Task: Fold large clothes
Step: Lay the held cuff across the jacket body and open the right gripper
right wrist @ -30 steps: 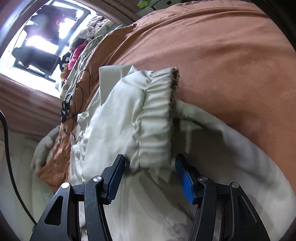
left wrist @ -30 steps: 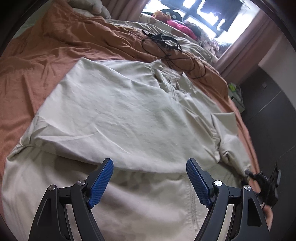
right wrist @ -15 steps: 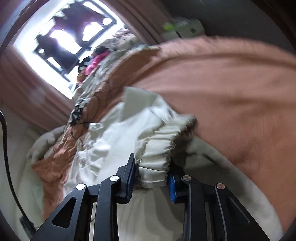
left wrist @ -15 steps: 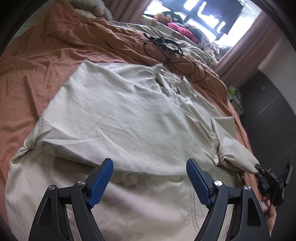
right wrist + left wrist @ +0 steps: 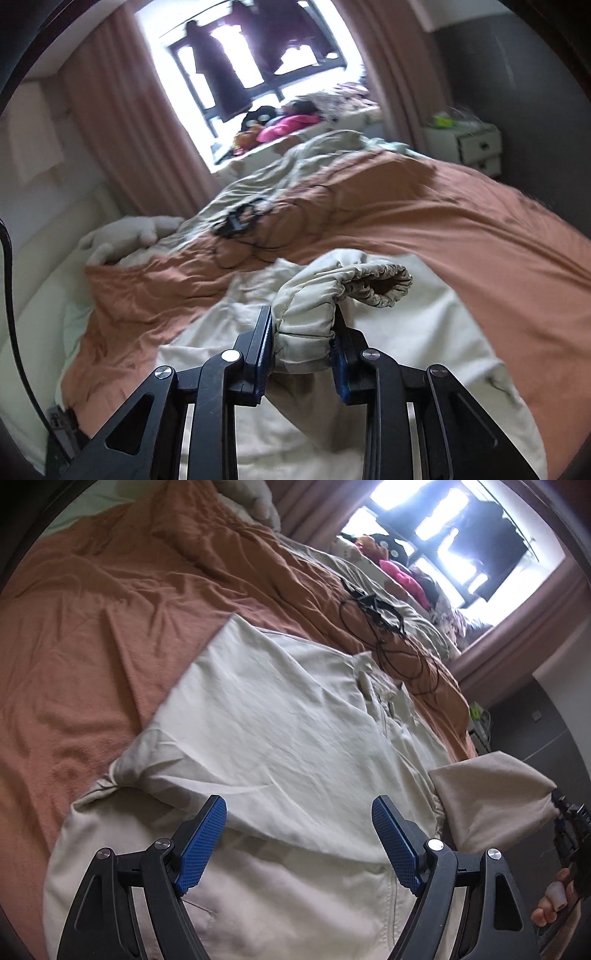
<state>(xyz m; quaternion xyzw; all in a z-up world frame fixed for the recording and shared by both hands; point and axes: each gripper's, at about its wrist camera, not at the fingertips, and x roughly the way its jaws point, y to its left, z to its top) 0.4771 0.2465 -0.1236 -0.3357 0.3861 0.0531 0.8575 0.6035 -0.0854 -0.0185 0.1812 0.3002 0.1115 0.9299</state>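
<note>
While the left hand-held gripper (image 5: 299, 843) hangs spread, the right hand-held gripper (image 5: 303, 354) pinches the jacket's sleeve cuff (image 5: 354, 284)

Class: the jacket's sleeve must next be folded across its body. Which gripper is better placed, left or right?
Right. The right gripper is shut on the sleeve cuff, lifted off the jacket; the left gripper is open, holding nothing.
</note>
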